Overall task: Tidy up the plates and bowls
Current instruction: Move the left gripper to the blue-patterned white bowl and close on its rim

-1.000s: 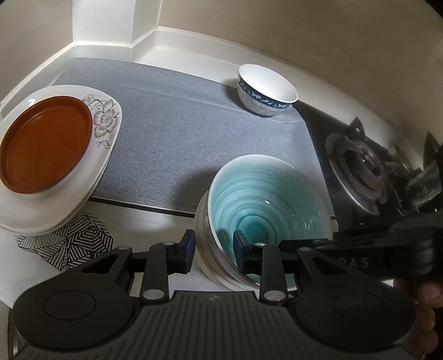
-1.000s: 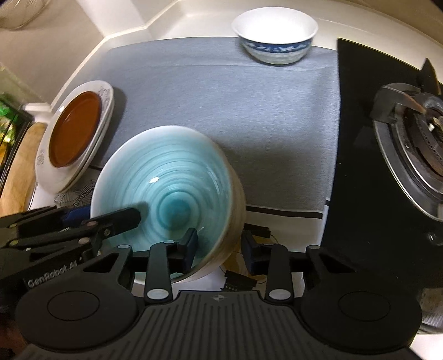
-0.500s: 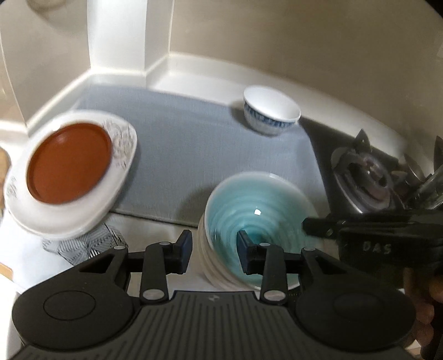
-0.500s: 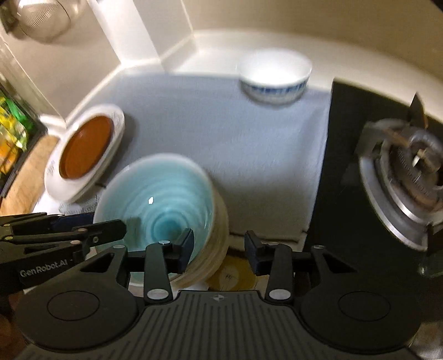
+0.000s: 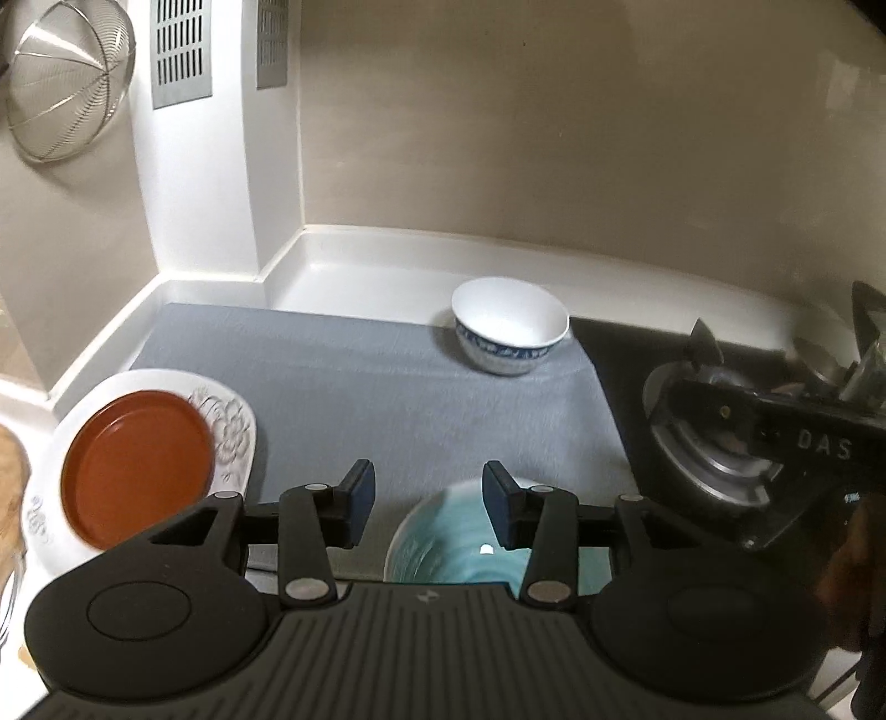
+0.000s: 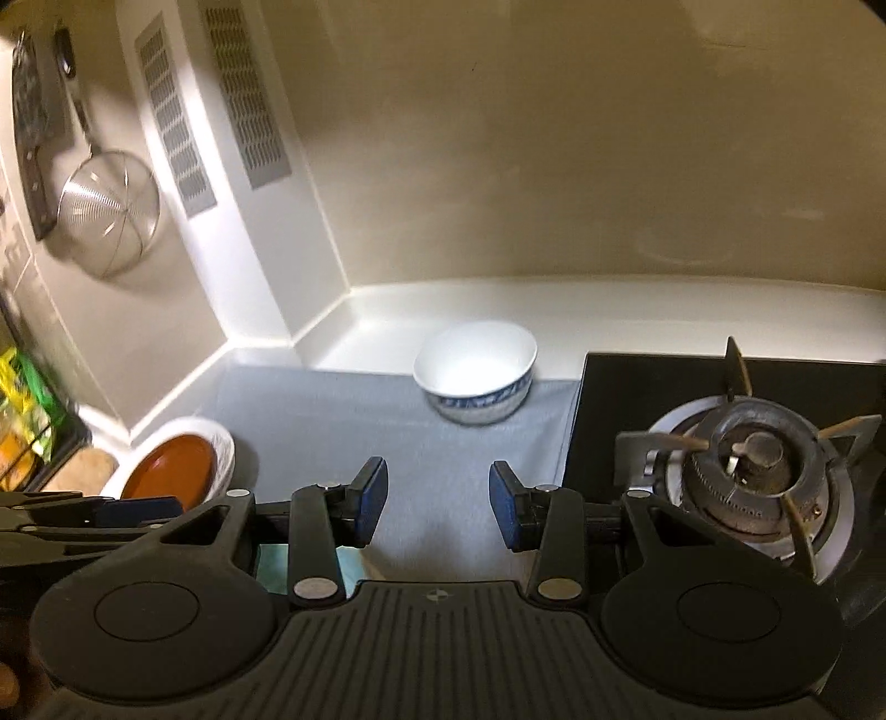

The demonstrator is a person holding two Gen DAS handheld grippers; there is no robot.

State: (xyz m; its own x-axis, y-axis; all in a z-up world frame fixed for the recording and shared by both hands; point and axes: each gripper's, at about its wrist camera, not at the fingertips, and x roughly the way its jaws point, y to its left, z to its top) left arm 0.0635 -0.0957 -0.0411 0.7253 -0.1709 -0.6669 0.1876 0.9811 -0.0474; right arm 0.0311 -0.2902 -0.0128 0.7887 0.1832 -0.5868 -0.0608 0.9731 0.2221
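A kitchen corner: we see beige walls meeting a white pillar fitted with grey vent grilles (image 5: 181,52), and a wire-mesh strainer (image 5: 63,83) hanging on the wall to the left. The white desk (image 5: 387,271) has a raised rim along the back and carries a grey mat (image 5: 387,399) over most of its width. To the right of the mat lies a black hob with a gas burner (image 6: 758,465) (its pan supports stand upright).

On the mat's far edge, near the hob, we find a white bowl with a blue band (image 5: 509,327), upright and apart from everything else. At the mat's left edge a white flowered plate (image 5: 232,432) carries a brown plate (image 5: 135,462) stacked on it. Close under the left gripper (image 5: 423,498) sits a turquoise bowl (image 5: 448,537), partly hidden by the gripper body.

The left gripper's fingers (image 5: 357,490) are spread and hold nothing; the turquoise bowl lies below and behind the gap. The right gripper (image 6: 437,498) hovers over the bare mat with its fingers (image 6: 506,501) likewise spread and free. In the left wrist view, part of the right gripper shows at the right edge, over the burner.
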